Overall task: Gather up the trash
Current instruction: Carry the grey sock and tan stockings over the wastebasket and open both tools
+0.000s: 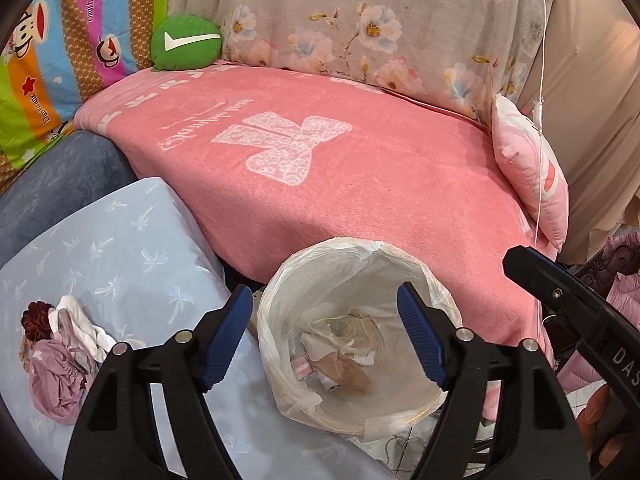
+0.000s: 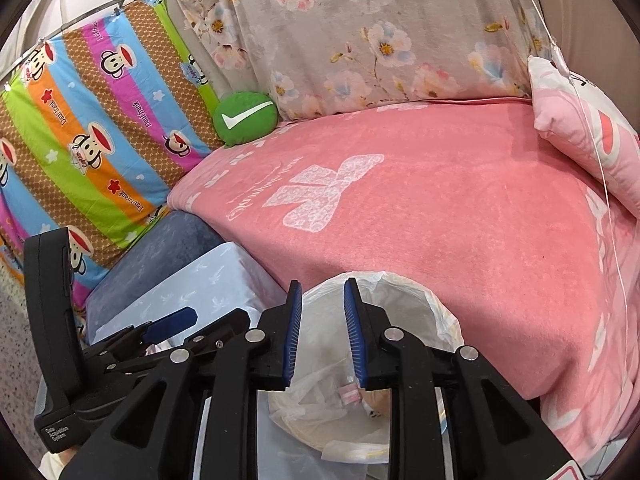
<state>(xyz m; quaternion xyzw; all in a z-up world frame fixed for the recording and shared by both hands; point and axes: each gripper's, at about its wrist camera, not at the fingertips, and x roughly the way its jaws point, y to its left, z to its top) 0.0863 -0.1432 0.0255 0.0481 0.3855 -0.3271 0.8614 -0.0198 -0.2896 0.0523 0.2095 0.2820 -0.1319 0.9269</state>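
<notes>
Both grippers hang over the bin (image 1: 352, 340), which stands on the floor against the bed (image 1: 360, 184). The left gripper (image 1: 324, 340) gapes wide and empty; the right gripper (image 2: 322, 332) is slightly parted, holding nothing. Scraps (image 1: 340, 364) lie in the bin, directly below the left one.

Home, a bedroom or living corner. Sofa or bed under a pink blanket (image 1: 360, 184) fills the centre; floral sheet (image 1: 360, 12) draped behind at 12 o'clock, cartoon monkey quilt (image 2: 88, 136) at 9 to 10. Green pillow (image 1: 186, 44) at 11, pink cushion (image 1: 532, 172) at 3. Lined bin (image 1: 352, 332) with trash at 6, pale blue cushion (image 1: 120, 248) at 8.
</notes>
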